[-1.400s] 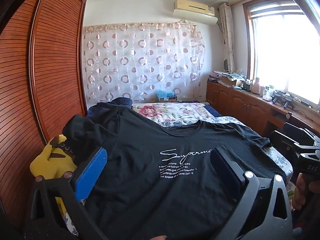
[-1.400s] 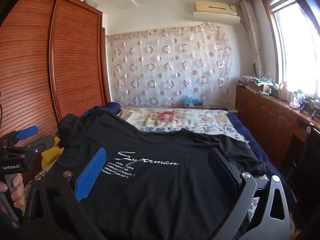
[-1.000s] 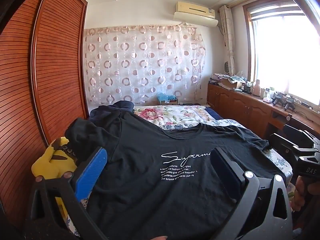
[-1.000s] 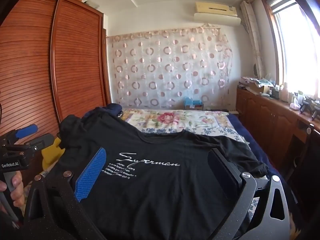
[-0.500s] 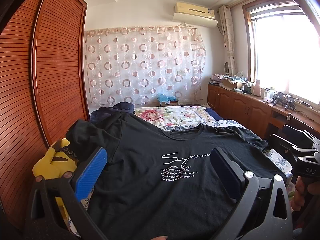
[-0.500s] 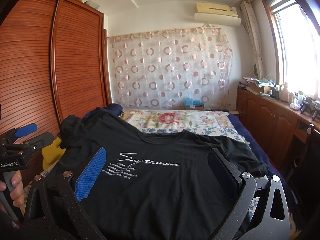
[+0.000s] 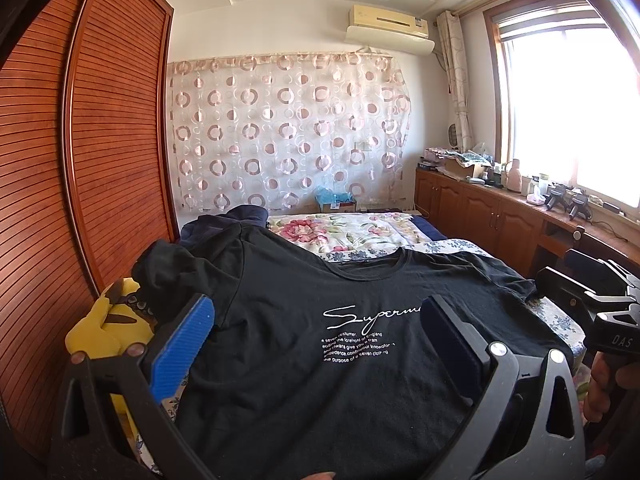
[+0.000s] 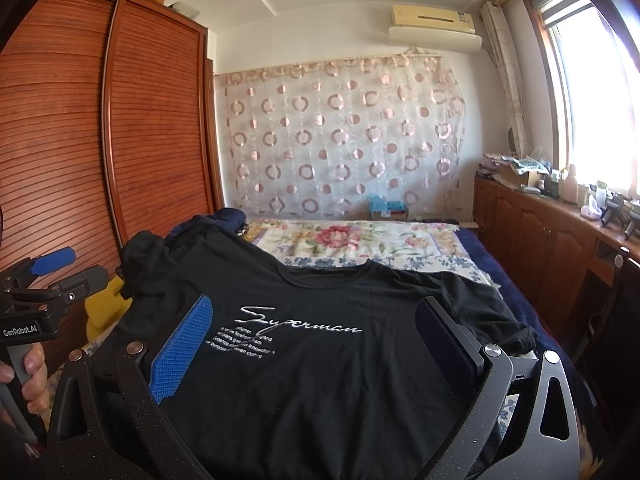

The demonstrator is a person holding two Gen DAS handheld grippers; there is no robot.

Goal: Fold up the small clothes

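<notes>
Hardly shifted: t-shirt point(image 7: 304, 364) seemingly below left gripper point(image 7: 316, 332)

a black t-shirt point(image 7: 288, 344) point(image 8: 320, 368) with white "superman" script lies spread flat, front up, across the lower centre of the frame, neckline toward the top.

The black T-shirt point(image 7: 304, 344) runs off the bottom edge, its hem unseen. Its print point(image 7: 356, 332) is partly hidden behind a finger point(image 7: 452, 344). The small lines stay unreadable.
</notes>
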